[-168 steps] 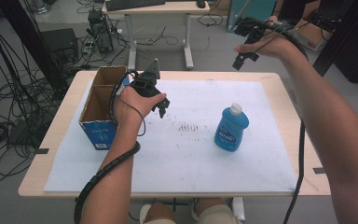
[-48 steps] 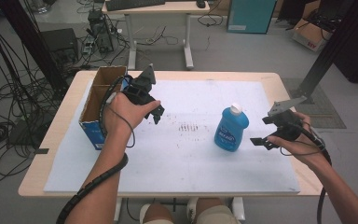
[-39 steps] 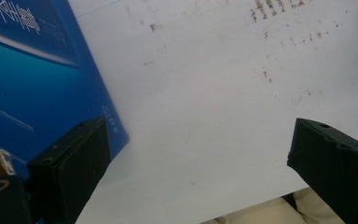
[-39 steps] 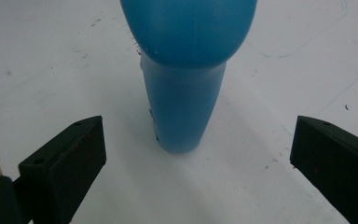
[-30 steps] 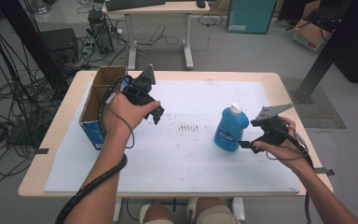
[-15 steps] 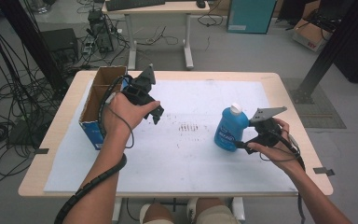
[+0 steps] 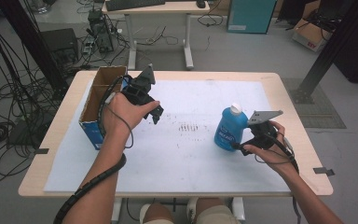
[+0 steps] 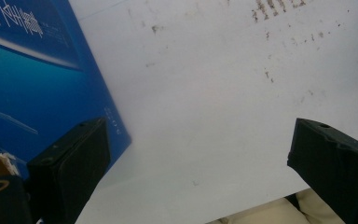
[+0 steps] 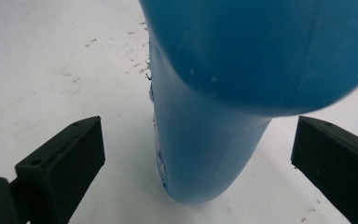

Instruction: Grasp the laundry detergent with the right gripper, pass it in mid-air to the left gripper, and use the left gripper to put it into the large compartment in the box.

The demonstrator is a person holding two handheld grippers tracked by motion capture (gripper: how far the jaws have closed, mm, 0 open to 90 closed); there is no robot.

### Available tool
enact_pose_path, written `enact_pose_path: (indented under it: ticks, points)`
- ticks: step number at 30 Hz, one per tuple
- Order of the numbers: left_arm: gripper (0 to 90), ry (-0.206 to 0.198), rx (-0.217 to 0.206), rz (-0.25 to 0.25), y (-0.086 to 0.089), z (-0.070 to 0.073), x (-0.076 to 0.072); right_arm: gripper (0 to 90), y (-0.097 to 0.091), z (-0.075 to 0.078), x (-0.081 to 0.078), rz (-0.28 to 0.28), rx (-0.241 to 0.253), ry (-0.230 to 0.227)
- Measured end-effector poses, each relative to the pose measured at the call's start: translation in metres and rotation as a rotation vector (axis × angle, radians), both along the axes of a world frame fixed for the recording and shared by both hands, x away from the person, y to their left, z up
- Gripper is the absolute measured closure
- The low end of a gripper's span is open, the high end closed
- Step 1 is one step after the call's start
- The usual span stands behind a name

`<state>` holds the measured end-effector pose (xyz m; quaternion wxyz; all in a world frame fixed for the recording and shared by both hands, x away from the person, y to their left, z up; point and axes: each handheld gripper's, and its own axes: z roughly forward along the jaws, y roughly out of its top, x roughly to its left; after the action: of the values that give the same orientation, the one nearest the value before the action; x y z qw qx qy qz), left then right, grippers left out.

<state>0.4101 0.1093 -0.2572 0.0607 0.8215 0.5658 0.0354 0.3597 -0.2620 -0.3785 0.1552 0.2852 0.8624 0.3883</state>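
Right gripper (image 9: 193, 158) moved up to bottle (image 9: 223, 93), jaws wide either side, not touching; left gripper (image 8: 200, 163) wide too, beside box (image 8: 32, 79).

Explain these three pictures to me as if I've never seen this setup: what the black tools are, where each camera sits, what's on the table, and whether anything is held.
A person sits at a table holding a hand tool with two black jaws in each hand. The wide picture comes from a camera overhead. The other two come from small cameras riding on the tools, looking out between the jaws. On the white sheet stand a blue bottle with a white cap and an open cardboard box. The left gripper hangs open beside the box. The right gripper is open with the bottle between its jaws, not touching. Nothing is held yet.
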Motion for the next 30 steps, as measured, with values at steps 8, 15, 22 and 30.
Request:
enact_pose_path:
  ticks: [8, 15, 22, 30]
  points:
    - [6.1, -0.003, -0.002, 0.001, -0.001, 0.001, -0.001, 2.5, 0.002, -0.004, 0.000, -0.012, 0.011, -0.008]
    - [6.1, -0.003, 0.001, -0.006, -0.002, 0.002, -0.001, 2.2, 0.002, -0.008, 0.001, -0.017, 0.016, -0.015]
    - [6.1, -0.005, 0.001, -0.004, -0.002, 0.001, 0.000, 2.2, 0.002, -0.011, 0.003, -0.026, 0.027, -0.030]
    - [6.1, -0.003, 0.001, -0.005, -0.002, 0.002, 0.000, 2.1, 0.003, -0.013, 0.003, -0.033, 0.034, -0.037]
